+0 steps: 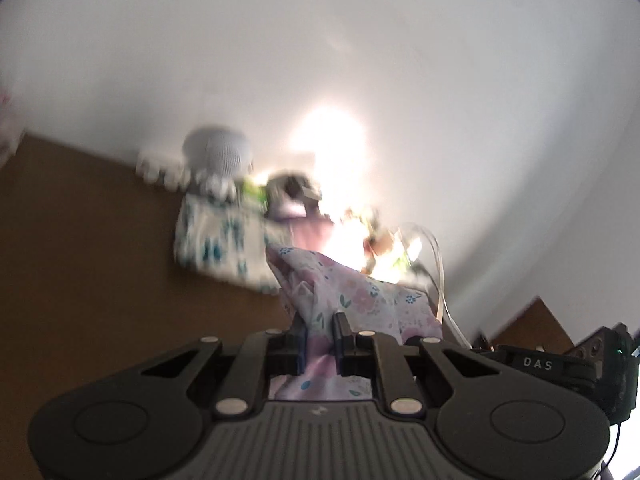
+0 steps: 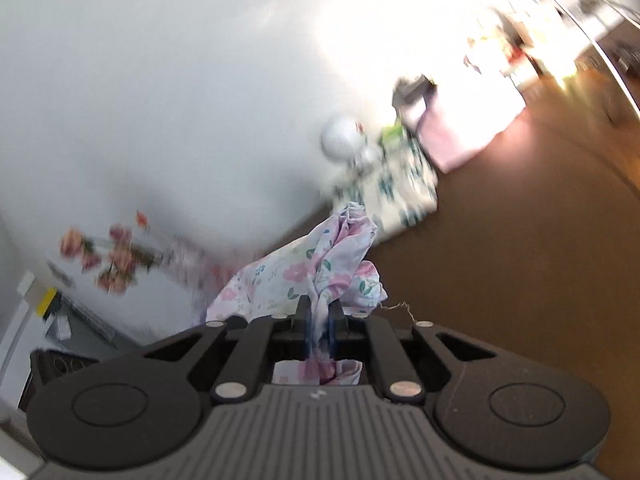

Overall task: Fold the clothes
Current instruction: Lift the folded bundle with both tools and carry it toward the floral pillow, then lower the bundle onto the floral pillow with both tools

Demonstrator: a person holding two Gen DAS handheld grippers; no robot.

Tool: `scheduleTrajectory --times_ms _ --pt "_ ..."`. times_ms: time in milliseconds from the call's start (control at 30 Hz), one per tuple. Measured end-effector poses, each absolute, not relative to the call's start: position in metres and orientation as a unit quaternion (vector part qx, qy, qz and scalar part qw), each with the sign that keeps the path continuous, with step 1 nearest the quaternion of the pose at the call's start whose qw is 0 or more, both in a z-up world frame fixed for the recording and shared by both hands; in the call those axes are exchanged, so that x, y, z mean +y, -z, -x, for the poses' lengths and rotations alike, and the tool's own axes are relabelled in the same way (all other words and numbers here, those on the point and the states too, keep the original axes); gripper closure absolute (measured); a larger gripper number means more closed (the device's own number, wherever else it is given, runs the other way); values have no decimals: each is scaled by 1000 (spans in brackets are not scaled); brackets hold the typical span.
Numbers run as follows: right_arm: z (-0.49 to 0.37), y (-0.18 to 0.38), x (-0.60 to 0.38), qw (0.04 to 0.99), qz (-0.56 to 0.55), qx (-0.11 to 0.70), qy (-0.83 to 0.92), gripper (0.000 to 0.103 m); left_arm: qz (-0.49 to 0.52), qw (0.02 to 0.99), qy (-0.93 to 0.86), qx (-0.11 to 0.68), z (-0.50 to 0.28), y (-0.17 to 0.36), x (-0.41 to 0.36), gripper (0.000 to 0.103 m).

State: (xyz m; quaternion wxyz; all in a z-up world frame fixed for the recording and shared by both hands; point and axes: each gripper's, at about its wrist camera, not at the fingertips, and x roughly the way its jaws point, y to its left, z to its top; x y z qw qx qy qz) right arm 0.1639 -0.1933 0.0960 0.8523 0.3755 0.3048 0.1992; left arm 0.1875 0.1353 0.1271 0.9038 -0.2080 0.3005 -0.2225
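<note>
The left gripper (image 1: 320, 344) is clamped on a bunched edge of the floral garment (image 1: 352, 300); cloth fills the narrow gap between its jaws. The right gripper (image 2: 320, 320) is likewise clamped on a twisted bunch of the same floral garment (image 2: 304, 276), with a loose thread trailing to its right. The garment is therefore held at 2 points and appears lifted above the brown bench (image 2: 520, 260), not lying flat on it.

Both views are blurred, so fine detail of the grip is uncertain.

Beyond the held garment, a folded white cloth with blue print (image 1: 224, 240) lies on the bench, and a folded pale pink cloth (image 2: 452, 140) lies just beyond it. A white rounded object (image 1: 220, 152) stands at the wall (image 1: 320, 40) behind them. Strong glare hides the items at the far end of the bench.

Judged procedure for the step in hand:
1. Keep both grips firm; the bunched cloth could slip
2. Draw the 2 held points apart until the edge between them is taut
3. Lower the garment onto bare bench surface, clear of the folded stack
4. Check that the hanging part lands flat before folding
</note>
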Motion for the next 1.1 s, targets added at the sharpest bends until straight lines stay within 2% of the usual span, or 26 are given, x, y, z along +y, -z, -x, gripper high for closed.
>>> scheduleTrajectory --times_ms 267,433,500,600,667,800,867,933,967,1100 --pt "-302 -126 -178 869 -363 281 -184 96 221 909 222 274 -320 -140 141 92" --pt "-345 -158 -183 899 -331 220 -186 96 198 924 277 174 -363 -179 129 92" --pt "-358 -164 -182 913 -307 201 -180 96 190 925 295 144 -371 -173 125 92" --pt "-375 -144 -175 926 -270 203 -168 96 200 924 298 136 -387 -124 125 91" --pt "-388 -115 -175 920 -271 231 -162 96 209 922 293 142 -397 -87 126 91" --pt "-401 -64 -173 899 -291 281 -170 96 216 917 273 197 -396 -36 141 91" --pt "-403 -54 -168 893 -293 295 -172 96 208 918 254 225 -396 -31 144 87" --pt "-404 -48 -163 889 -293 310 -167 95 199 924 206 254 -401 -31 147 68" --pt "-404 -44 -162 889 -290 316 -158 95 205 924 189 262 -403 -31 149 64" --pt "-398 -34 -161 895 -267 334 -124 95 217 924 174 262 -412 -32 141 64"
